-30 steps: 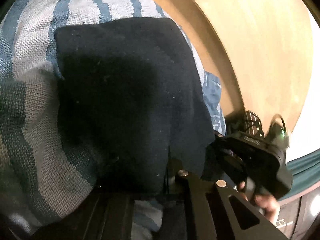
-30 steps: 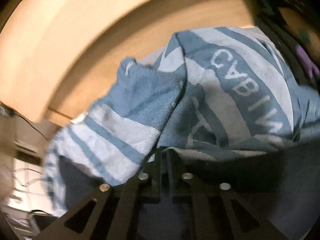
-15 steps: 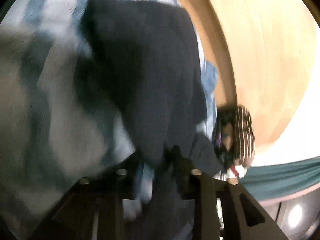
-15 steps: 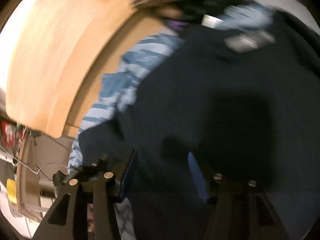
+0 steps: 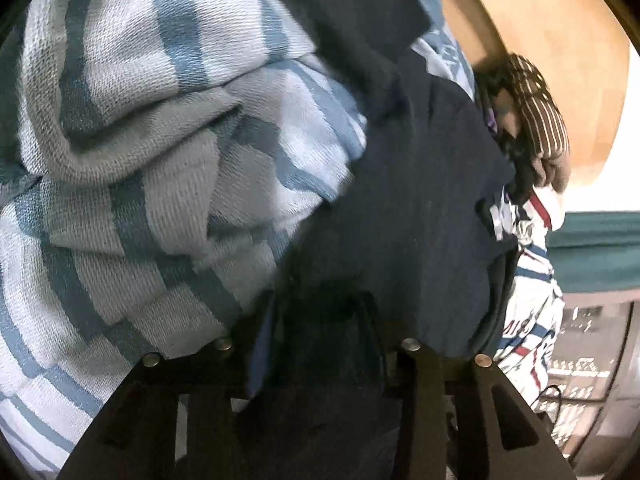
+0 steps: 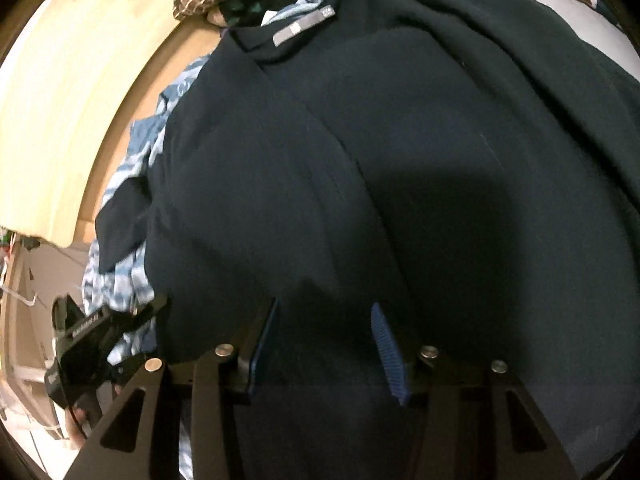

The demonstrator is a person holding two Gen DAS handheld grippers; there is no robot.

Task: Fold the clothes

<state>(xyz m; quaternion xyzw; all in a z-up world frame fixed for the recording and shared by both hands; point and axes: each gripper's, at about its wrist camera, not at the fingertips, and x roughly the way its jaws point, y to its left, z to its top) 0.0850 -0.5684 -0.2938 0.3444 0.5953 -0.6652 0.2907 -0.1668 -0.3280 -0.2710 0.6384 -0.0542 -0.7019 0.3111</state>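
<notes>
A dark navy garment (image 6: 400, 140) with a grey neck label (image 6: 304, 28) lies spread over a blue-and-white striped cloth (image 5: 140, 140). My right gripper (image 6: 324, 344) hangs open just above the navy fabric, its blue pads wide apart with nothing pinched. In the left wrist view the navy garment (image 5: 420, 200) runs down the middle-right over the bunched striped cloth. My left gripper (image 5: 320, 328) stands at the navy garment's near edge; its jaws are opening, with dark fabric lying loose between them. The left tool's black housing (image 6: 80, 344) shows at the lower left of the right wrist view.
The wooden table (image 6: 72, 80) curves past the clothes. A brown striped garment (image 5: 536, 112) lies in a heap at the far end, with a white red-and-blue patterned piece (image 5: 532, 280) beside it. A teal surface (image 5: 592, 248) sits beyond the table's edge.
My left gripper, shut on the navy cloth's edge before, has parted its jaws and swung sideways. My right gripper swept from the striped cloth over onto the navy garment and opened.
</notes>
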